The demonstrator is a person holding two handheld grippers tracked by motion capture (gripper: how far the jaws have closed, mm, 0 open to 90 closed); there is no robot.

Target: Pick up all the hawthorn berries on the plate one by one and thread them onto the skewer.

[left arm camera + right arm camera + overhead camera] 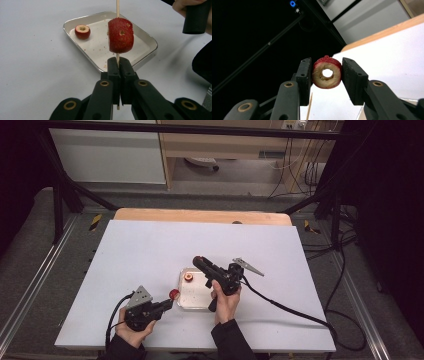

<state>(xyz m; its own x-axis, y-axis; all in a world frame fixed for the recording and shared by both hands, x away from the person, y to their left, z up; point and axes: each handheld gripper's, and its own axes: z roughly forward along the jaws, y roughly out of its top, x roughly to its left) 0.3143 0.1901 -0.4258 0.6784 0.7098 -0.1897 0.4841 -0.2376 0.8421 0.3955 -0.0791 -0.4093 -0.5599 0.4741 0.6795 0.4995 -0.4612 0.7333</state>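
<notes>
Three red cored fruits are in play. One sits threaded on a thin wooden skewer (117,7), which the left gripper (117,65) clamps upright just below the skewered fruit (121,35) — jaws pressed tight on the stick, beside the near left corner of the steel tray (147,41). The right gripper (326,75), raised above the tray and angled upward, squeezes a second fruit (327,73) between its pads, the hollow core facing its camera. The third fruit (82,31) rests in the tray's far corner — core hole up — on the white counter (145,250).
</notes>
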